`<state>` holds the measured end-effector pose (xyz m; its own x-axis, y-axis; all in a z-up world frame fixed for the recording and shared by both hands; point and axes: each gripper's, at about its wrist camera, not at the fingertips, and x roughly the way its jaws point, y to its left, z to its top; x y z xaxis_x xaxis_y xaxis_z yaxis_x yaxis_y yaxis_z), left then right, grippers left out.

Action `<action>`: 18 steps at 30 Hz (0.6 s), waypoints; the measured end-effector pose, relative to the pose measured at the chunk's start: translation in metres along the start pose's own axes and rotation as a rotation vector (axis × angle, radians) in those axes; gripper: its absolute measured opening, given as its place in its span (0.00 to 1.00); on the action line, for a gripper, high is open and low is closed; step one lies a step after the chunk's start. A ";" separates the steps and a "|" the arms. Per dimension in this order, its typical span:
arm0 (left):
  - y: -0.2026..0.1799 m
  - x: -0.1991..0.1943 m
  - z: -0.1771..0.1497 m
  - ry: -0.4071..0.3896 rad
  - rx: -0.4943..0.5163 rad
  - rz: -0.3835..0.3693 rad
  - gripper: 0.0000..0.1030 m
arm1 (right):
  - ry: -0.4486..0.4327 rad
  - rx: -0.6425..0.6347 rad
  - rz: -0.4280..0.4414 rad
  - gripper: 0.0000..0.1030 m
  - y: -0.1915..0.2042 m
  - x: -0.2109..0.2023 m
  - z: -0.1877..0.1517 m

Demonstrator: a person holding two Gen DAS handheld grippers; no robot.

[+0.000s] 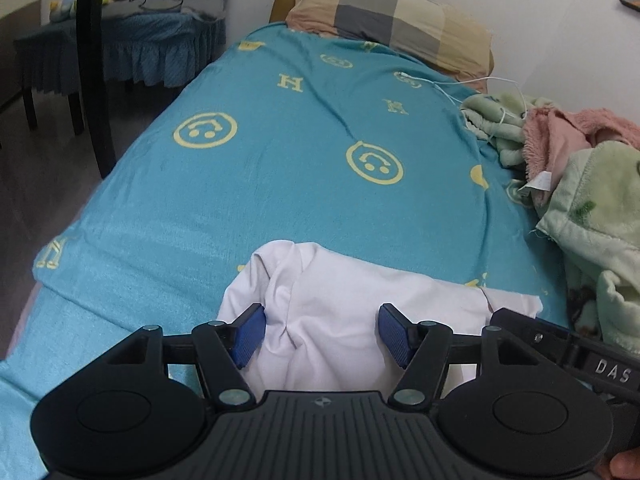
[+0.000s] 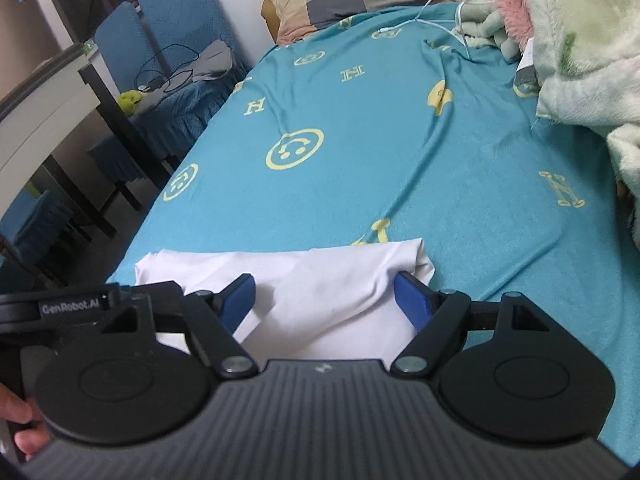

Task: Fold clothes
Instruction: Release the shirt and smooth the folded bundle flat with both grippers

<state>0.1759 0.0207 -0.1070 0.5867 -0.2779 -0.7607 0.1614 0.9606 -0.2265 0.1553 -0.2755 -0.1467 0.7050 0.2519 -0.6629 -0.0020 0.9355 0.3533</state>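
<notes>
Left wrist: left gripper (image 1: 322, 334) jaws wide over white garment (image 1: 340, 312); "DAS" lettering. Right gripper (image 2: 325, 304) wide; "GenRobot.AI".

Illumination even, soft, moderately bright in both views; no hard shadows, no glare. Teal bedsheet with yellow print (image 1: 320, 184) sharp at centre. Strong fisheye bowing twd edges, dark vignette in corners. Slight softness on fluffy pale-green blanket (image 2: 580, 40) at periphery.

Left tool (image 1: 322, 334) and right tool (image 2: 326, 300), both wide apart, angled downward.
</notes>
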 end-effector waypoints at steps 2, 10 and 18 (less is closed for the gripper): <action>-0.005 -0.013 -0.005 -0.018 0.028 0.024 0.63 | -0.012 0.008 -0.005 0.76 0.003 -0.009 -0.001; -0.032 -0.055 -0.029 -0.055 0.165 0.059 0.63 | 0.005 -0.083 -0.063 0.76 0.023 -0.044 -0.025; -0.038 -0.035 -0.035 -0.006 0.202 0.089 0.63 | 0.046 -0.096 -0.115 0.78 0.022 -0.023 -0.029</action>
<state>0.1211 -0.0062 -0.0932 0.6106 -0.1925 -0.7682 0.2640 0.9640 -0.0317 0.1185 -0.2532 -0.1434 0.6714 0.1512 -0.7255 0.0071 0.9776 0.2103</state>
